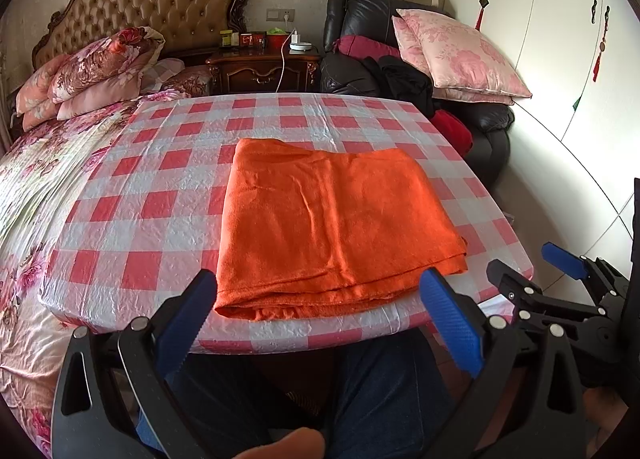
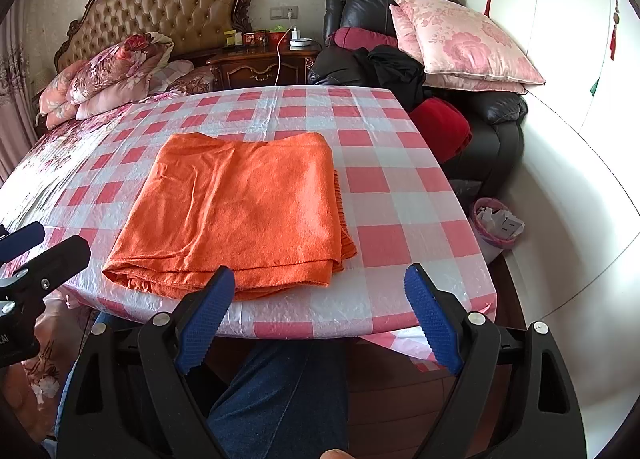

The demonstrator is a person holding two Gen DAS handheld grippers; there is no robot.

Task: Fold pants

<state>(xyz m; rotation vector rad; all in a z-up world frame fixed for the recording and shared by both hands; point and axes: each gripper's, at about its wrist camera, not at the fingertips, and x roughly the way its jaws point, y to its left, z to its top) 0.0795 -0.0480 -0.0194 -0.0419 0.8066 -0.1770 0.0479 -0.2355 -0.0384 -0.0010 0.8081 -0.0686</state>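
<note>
On the checked table [image 1: 120, 195], near its front edge, the orange pants [image 1: 332, 227] lie folded into a flat, roughly square stack, slightly longer front to back, with layered edges showing along the near side and the right side. Left gripper [image 1: 320, 299] hangs off the near edge, its blue fingers [image 1: 186, 323] spread wide and holding nothing. Right gripper [image 2: 320, 295] hovers beside it at the same edge, fingers [image 2: 432, 319] wide apart too, clear of the cloth.
</note>
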